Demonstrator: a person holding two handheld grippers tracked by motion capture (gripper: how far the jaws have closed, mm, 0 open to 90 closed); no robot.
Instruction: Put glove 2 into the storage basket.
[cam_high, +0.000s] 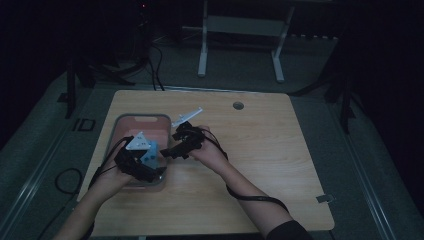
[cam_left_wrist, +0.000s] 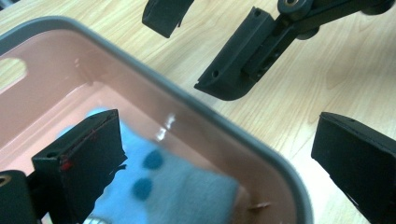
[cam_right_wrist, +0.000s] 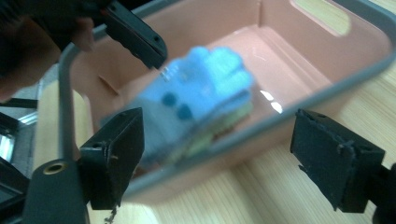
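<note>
The blue cloth (cam_right_wrist: 196, 93), folded with a paler layer showing under it and two dark dots on top, lay on the floor of the pink bin (cam_right_wrist: 327, 51), toward the end nearest me, and neither claw had hold of it. My left claw (cam_left_wrist: 224, 158) stood spread wide, one jaw down inside the bin beside the cloth and the other out over the table (cam_left_wrist: 355, 60), so the grey rim ran between them. My right claw (cam_right_wrist: 238, 158) was open too, just outside the bin's long wall, with nothing between its pads. I judged the step to be leaving the cloth where it sat, and doing that well meant lifting the left claw straight up until the inner jaw cleared both cloth and rim, not dragging sideways, since a snagged corner could unfold the stack or tip the light bin. The right claw needed only to draw away across the table.
</note>
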